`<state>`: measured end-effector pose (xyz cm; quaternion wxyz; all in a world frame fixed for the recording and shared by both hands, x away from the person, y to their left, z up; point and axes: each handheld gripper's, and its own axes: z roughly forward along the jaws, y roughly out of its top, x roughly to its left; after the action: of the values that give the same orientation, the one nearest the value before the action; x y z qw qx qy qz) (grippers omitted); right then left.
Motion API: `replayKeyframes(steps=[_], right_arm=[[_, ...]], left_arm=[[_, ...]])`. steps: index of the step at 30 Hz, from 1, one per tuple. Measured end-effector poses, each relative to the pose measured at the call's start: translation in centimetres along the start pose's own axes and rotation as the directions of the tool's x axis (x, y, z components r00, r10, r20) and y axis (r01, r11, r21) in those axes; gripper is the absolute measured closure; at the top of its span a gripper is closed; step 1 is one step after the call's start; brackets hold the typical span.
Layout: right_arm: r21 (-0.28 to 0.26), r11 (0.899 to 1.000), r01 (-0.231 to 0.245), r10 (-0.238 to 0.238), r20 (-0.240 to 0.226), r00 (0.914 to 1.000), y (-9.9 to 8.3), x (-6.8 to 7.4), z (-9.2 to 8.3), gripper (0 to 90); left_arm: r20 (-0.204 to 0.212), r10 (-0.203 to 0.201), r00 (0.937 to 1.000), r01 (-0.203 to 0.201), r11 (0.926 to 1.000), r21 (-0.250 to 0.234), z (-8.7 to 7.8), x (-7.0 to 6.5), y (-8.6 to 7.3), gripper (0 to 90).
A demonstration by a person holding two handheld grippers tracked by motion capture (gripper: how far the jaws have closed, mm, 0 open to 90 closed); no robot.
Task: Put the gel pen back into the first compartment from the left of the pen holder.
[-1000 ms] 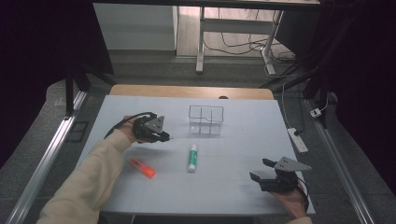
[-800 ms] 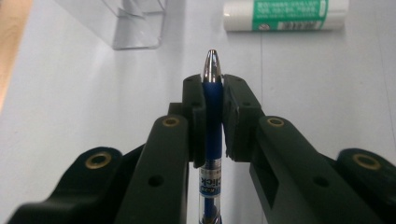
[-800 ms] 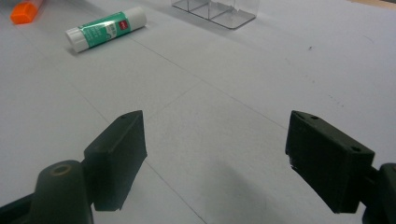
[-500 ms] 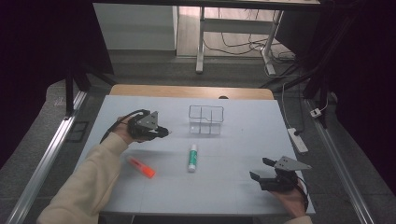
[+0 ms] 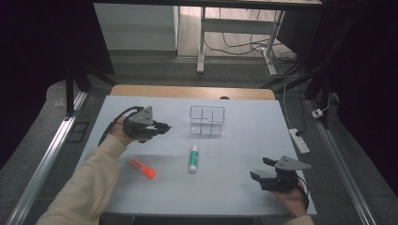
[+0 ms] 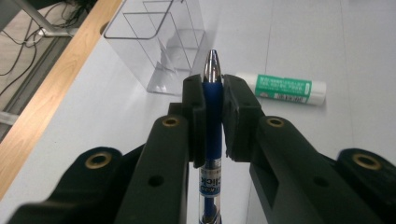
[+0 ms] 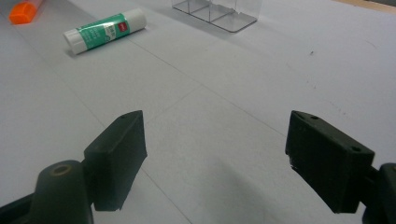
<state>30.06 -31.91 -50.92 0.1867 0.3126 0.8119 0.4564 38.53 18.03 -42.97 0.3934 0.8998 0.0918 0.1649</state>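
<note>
My left gripper (image 5: 164, 126) (image 6: 213, 91) is shut on a blue click pen (image 6: 212, 93), whose silver tip pokes out past the pads toward the clear divided organiser (image 5: 207, 120) (image 6: 156, 44). It hovers above the table's left half, left of that organiser. A green-and-white glue stick (image 5: 193, 158) (image 6: 285, 87) (image 7: 105, 30) lies at the table's middle. An orange highlighter (image 5: 143, 168) (image 7: 27, 10) lies to its left, near the sleeve. My right gripper (image 5: 261, 169) (image 7: 215, 163) rests open at the front right with nothing between its jaws.
The white table (image 5: 234, 187) has a wooden strip (image 5: 192, 91) along its far edge. A power strip (image 5: 299, 140) lies off the right edge. Metal rails (image 5: 47, 159) run along both sides on the floor.
The left gripper with the pen has risen slightly and shifted toward the organiser. The right gripper has stayed put.
</note>
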Motion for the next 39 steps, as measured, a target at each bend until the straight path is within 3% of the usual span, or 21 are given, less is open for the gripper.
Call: replayKeyframes(steps=[5,11,16,22,27,31,39], right_arm=[[0.001,1.000,0.001,-0.001,0.001,1.0000,0.0,0.0,0.0,19.7],[0.003,1.000,0.000,0.000,0.003,1.0000,0.0,0.0,0.0,19.8],[0.006,1.000,0.002,-0.002,0.003,1.0000,0.0,0.0,0.1,19.8],[0.008,1.000,0.004,-0.004,0.004,1.0000,0.0,0.0,0.1,19.8],[0.011,1.000,0.005,-0.005,0.003,1.0000,0.0,0.0,0.1,19.8],[0.012,1.000,0.005,-0.005,0.008,1.0000,0.0,0.0,0.1,19.8],[0.009,1.000,0.001,-0.001,0.006,1.0000,-0.1,0.0,0.2,19.8]], left_arm=[[-0.001,-0.037,0.9993,0.037,0.9979,-0.053,-0.3,0.0,0.0,79.5],[-0.007,-0.083,0.9966,0.082,0.9931,-0.084,-0.5,0.1,0.0,79.5],[-0.009,-0.166,0.9861,0.163,0.9773,-0.135,-0.8,0.2,-0.1,79.5],[-0.033,-0.206,0.9779,0.199,0.9677,-0.155,-1.0,0.2,0.1,79.4],[-0.032,-0.261,0.9649,0.250,0.9477,-0.199,-1.1,0.4,0.3,79.5],[-0.032,-0.287,0.9573,0.274,0.9359,-0.222,-1.2,0.5,0.4,79.4],[-0.025,-0.309,0.9506,0.294,0.9229,-0.249,-1.1,0.6,0.7,79.4]])
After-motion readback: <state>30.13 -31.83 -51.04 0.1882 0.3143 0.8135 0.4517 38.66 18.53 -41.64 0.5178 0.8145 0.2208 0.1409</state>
